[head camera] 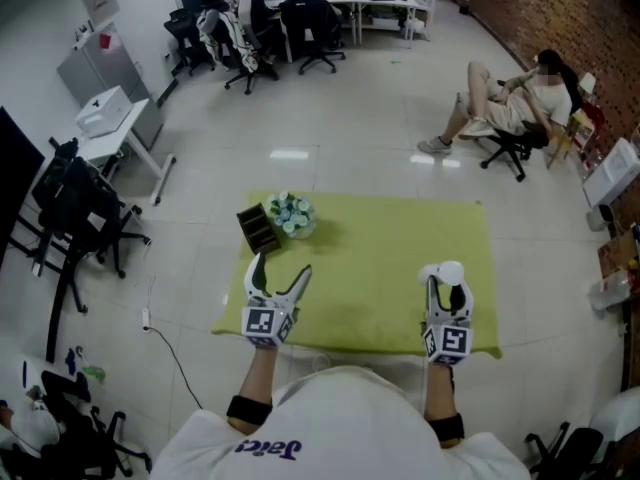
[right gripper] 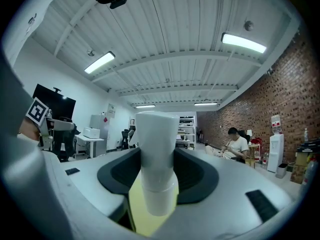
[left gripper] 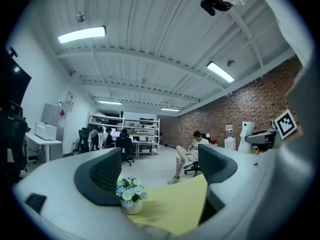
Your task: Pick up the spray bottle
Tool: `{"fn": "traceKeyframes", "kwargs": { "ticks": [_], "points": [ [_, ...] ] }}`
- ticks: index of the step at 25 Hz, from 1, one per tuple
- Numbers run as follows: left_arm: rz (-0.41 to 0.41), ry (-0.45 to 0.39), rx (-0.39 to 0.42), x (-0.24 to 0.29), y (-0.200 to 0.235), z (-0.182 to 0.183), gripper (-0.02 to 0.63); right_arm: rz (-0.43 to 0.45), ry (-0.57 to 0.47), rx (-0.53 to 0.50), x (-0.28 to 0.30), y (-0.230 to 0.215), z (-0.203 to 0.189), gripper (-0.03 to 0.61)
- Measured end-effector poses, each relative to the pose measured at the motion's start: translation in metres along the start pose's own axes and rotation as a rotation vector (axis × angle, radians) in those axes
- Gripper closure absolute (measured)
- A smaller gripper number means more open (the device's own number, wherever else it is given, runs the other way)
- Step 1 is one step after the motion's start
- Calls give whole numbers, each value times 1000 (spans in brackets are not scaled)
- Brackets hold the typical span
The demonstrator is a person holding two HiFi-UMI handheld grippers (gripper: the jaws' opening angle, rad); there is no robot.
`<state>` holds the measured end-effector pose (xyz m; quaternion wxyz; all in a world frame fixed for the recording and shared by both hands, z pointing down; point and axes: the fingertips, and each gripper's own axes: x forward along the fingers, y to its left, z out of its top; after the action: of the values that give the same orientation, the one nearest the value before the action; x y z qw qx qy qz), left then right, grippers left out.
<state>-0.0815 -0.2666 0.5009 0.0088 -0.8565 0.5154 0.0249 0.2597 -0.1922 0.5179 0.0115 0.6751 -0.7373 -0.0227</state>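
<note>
A white spray bottle [head camera: 450, 272] stands upright between the jaws of my right gripper [head camera: 447, 282], above the near right part of the yellow-green cloth [head camera: 380, 268]. In the right gripper view the bottle [right gripper: 156, 149] fills the gap and both dark pads press on its sides, so my right gripper [right gripper: 157, 179] is shut on it. My left gripper [head camera: 282, 266] hangs open over the cloth's near left part with nothing between its fingers. The left gripper view shows its open jaws [left gripper: 160, 166], and the bottle [left gripper: 246, 134] far off to the right.
A small pot of pale blue flowers [head camera: 291, 215] and a dark slatted box [head camera: 258, 229] sit at the cloth's far left corner; the pot [left gripper: 130, 196] lies ahead of the left gripper. A person sits on a chair [head camera: 515, 103] at the back right. Office chairs [head camera: 85, 218] stand to the left.
</note>
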Motion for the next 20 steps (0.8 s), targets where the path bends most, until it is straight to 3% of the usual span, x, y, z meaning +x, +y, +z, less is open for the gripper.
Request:
{"fn": "traceKeyframes", "kwargs": {
  "ticks": [20],
  "points": [
    [-3,4,-19,11,4,-3,140,23,46,4,23,10,-8,367]
  ]
}}
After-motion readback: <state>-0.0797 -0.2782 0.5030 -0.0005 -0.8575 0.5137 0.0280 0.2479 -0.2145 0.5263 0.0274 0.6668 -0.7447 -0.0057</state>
